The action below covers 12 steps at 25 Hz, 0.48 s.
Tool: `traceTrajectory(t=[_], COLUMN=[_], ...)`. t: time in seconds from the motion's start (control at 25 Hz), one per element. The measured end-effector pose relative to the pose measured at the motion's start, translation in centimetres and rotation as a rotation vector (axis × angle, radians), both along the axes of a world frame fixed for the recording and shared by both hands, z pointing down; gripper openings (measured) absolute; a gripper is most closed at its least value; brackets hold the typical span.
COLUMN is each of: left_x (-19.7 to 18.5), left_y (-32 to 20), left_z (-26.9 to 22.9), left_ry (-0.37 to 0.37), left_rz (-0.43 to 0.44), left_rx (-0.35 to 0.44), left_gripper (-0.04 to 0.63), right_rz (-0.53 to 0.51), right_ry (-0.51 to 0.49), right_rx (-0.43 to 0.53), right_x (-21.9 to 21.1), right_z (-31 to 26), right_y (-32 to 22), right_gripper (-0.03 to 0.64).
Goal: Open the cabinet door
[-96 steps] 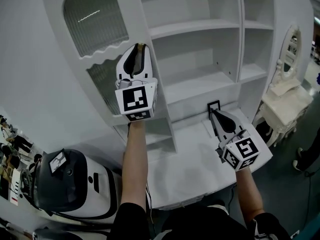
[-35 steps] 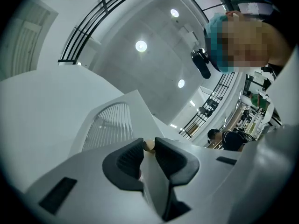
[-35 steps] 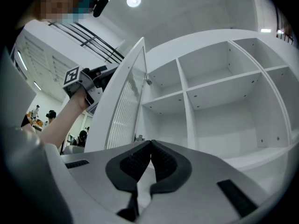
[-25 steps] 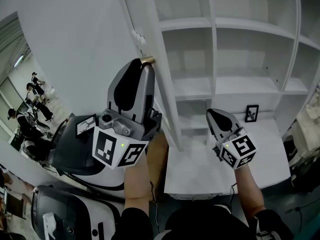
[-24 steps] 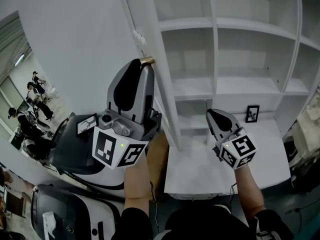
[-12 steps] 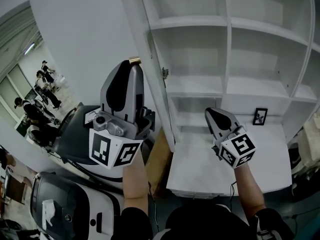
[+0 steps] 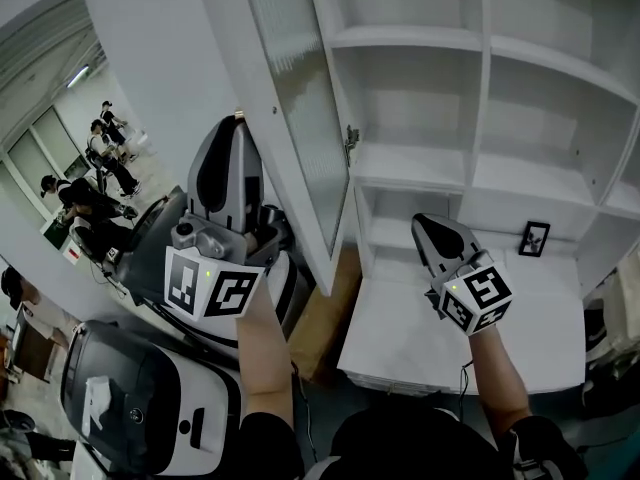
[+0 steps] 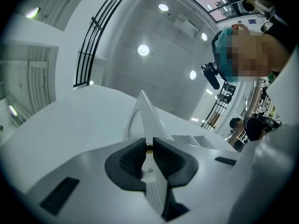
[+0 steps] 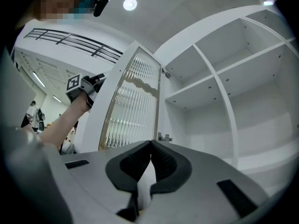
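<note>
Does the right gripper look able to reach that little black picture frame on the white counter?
Probably yes. The right gripper hangs over the white counter, with nothing between it and the picture frame standing to its right. Its jaws are shut, so they'd need opening first.

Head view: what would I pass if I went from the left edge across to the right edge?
People in the background → left gripper, its jaws closing on the door's brass knob → ribbed glass pane of the open cabinet door → right gripper → small black frame.
</note>
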<state>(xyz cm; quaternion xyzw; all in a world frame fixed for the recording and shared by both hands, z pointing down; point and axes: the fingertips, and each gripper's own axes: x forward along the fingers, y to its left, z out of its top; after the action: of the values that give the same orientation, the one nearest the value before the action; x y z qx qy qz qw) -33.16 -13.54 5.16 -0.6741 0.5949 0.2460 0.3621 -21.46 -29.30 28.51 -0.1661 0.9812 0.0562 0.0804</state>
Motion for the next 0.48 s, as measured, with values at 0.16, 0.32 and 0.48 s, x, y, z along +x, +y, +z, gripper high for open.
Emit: traceTrajectory(t=[0.16,0.32,0.48], left_x=[-2.0,-3.6,-4.0], left_y=[0.8,1.0,0.9], left_z=[0.0,0.1,0.8], left_ry=[0.015,0.025,0.034], left_rz=[-0.054,-0.096,-0.099], left_rx=[-0.007,-0.023,-0.041], left_gripper=[0.048,0.038,0.032], right_rz=[-0.029,-0.052,-0.065], right_ry=[0.003,0.006,0.007], right_rx=[-0.004,-0.008,-0.010], right_x=[-1.3,-2.5,-3.1], right_z=[0.1,0.2,0.3], right_y=[0.7,1.0,1.5], right_gripper=[0.017,0.017,0.017])
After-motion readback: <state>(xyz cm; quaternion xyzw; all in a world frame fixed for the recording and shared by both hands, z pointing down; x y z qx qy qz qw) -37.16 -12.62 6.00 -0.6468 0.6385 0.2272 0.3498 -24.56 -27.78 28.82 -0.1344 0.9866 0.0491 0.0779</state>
